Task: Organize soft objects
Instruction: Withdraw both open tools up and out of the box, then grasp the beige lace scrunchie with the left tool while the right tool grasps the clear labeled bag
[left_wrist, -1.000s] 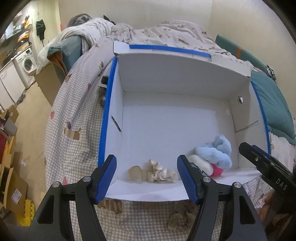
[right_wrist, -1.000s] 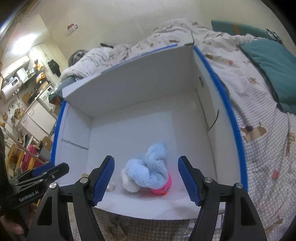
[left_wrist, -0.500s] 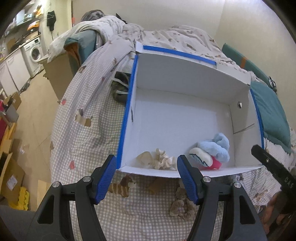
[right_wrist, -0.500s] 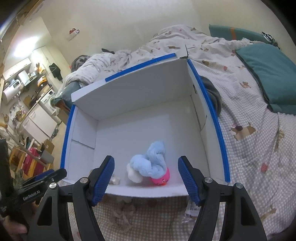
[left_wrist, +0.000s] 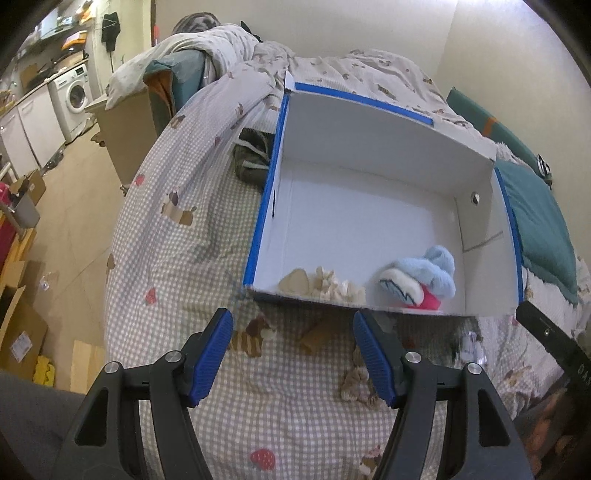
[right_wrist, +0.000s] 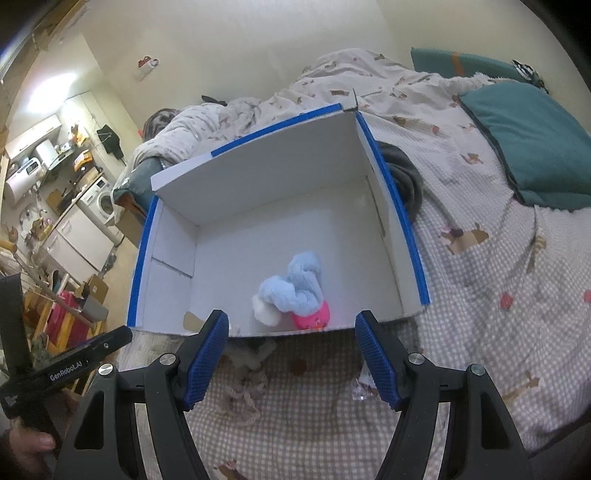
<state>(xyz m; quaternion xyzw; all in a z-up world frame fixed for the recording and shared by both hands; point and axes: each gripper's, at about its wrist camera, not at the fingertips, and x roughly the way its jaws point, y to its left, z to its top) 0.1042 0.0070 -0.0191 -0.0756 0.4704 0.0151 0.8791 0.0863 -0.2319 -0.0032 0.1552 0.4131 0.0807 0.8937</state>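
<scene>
A white cardboard box (left_wrist: 369, 125) with blue-taped edges sits on a checked bedspread; it also shows in the right wrist view (right_wrist: 280, 158). Inside, near the front wall, lie a light-blue, white and pink plush bundle (left_wrist: 424, 277) (right_wrist: 295, 291) and cream scrunchies (left_wrist: 332, 286). A beige scrunchie (left_wrist: 356, 380) (right_wrist: 245, 391) lies on the bedspread in front of the box. My left gripper (left_wrist: 291, 358) is open and empty above the bedspread, short of the box. My right gripper (right_wrist: 291, 354) is open and empty, also in front of the box.
A teal pillow (right_wrist: 528, 136) lies right of the box. A dark green garment (left_wrist: 253, 158) lies at the box's left side, a dark item (right_wrist: 402, 177) at its right. A rumpled duvet (left_wrist: 332, 70) lies behind. A small clear wrapper (right_wrist: 364, 387) lies on the bedspread. The floor (left_wrist: 70, 206) drops off left.
Both grippers have pulled back and up from over the box's front wall, so the bedspread in front now shows. Both stay open. The plush and scrunchies have not moved.
</scene>
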